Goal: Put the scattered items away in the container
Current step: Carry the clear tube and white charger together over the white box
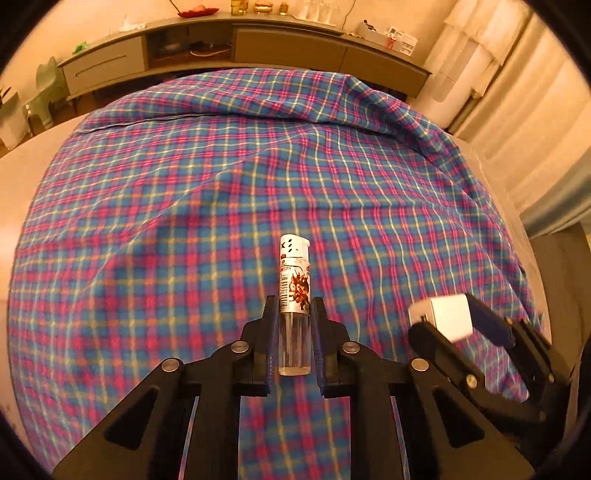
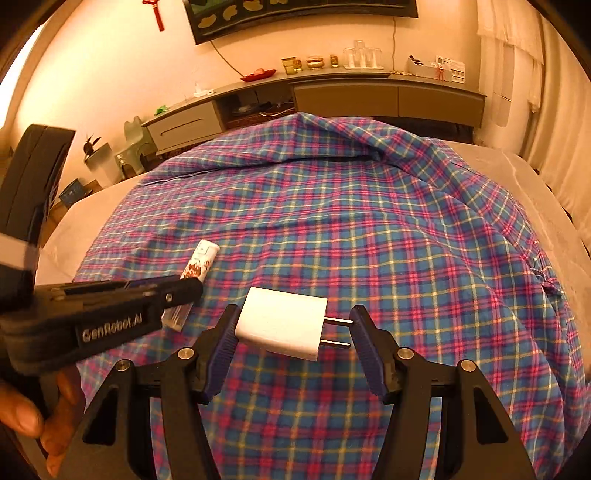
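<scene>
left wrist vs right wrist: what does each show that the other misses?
Only left wrist: the lighter's full length, white cap to clear base, between the left gripper's fingers.

Only right wrist: the charger's two prongs, which point at the right gripper's right finger; a bare hand; a dark wall picture.

Both: lighter, white charger, plaid cloth, sideboard. No container in either.

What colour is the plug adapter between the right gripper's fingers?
White plug adapter, clearest in right wrist view.
</scene>
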